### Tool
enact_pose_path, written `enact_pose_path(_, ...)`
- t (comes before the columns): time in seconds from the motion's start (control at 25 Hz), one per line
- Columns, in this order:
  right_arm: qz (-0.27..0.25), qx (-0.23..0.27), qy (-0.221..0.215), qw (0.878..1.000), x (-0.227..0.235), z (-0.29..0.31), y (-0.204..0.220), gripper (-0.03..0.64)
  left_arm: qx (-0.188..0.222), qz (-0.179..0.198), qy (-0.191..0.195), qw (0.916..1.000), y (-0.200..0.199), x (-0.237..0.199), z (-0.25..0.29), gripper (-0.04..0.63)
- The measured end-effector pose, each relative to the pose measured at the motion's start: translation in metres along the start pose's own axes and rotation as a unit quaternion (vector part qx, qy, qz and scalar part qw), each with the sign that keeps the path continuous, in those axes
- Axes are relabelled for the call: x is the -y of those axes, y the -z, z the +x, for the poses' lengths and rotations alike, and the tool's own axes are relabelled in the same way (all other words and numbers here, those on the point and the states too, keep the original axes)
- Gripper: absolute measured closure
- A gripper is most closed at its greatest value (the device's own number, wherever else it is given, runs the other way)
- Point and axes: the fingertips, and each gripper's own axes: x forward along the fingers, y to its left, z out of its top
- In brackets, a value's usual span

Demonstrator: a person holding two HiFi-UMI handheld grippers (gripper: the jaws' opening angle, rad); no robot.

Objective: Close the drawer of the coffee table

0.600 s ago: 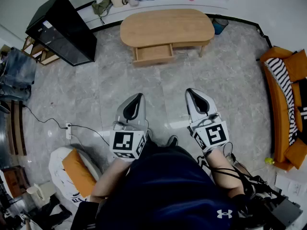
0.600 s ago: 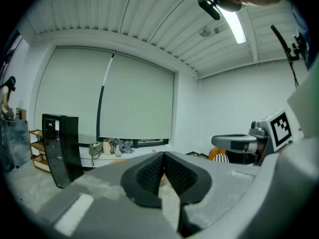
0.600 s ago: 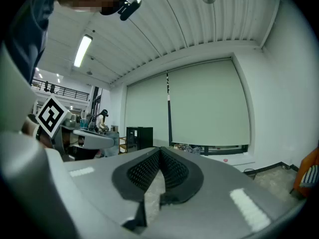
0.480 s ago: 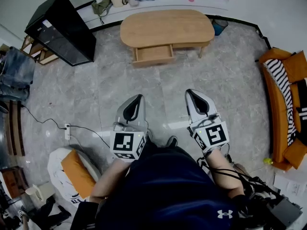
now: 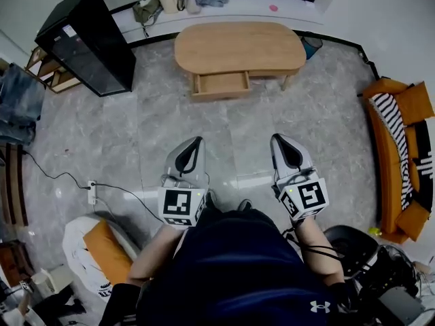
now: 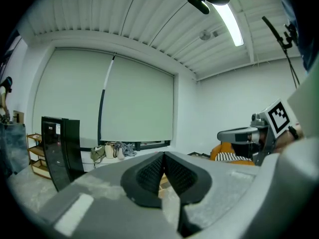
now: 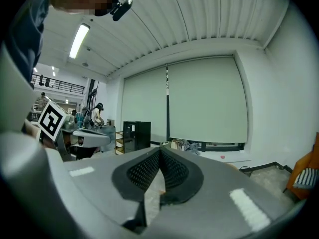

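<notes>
An oval wooden coffee table stands on the grey floor at the top of the head view. Its drawer is pulled out toward me at the front left. My left gripper and right gripper are held side by side in front of my body, well short of the table, both shut and empty. In the left gripper view the left gripper shows its pads pressed together, with a sliver of the table wood behind them. In the right gripper view the right gripper is closed the same way.
A black cabinet stands at the left of the table. An orange sofa with a striped cushion lines the right side. A cable and power strip lie on the floor at the left, beside a white and orange bag.
The table sits slightly lower and further right in the head view and more floor clutter shows at the bottom right. Both grippers stay shut, the right one a little further right.
</notes>
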Motion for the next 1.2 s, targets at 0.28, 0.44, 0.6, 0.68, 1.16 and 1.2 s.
enact_pose_path(0.28, 0.010, -0.007, 0.056, 0.998, 0.001, 0.015, -0.001, 0.615, -0.018, 0.024, 0.015, 0.9994, 0.018, -0.048, 0.000, 0.594)
enact_pose_path(0.44, 0.020, -0.023, 0.077, 0.997, 0.018, 0.018, 0.011, 0.615, -0.024, 0.025, 0.017, 0.9992, 0.026, -0.059, 0.009, 0.594)
enact_pose_path(0.6, 0.026, -0.035, 0.079, 0.996, 0.034, 0.030, 0.019, 0.615, -0.032, 0.017, 0.017, 0.9992, 0.033, -0.064, 0.026, 0.594)
enact_pose_path(0.68, 0.029, -0.040, 0.071, 0.996, 0.042, 0.037, 0.024, 0.615, -0.035, 0.016, 0.014, 0.9992, 0.035, -0.063, 0.034, 0.594)
enact_pose_path(1.16, 0.055, -0.040, 0.010, 0.998, 0.122, 0.091, 0.039, 0.615, -0.058, 0.001, -0.015, 0.9982, 0.019, -0.043, 0.114, 0.594)
enact_pose_path(1.2, 0.059, -0.042, 0.007, 0.997, 0.131, 0.093, 0.042, 0.614, -0.060, -0.003, -0.020, 0.9980, 0.018, -0.041, 0.120, 0.594)
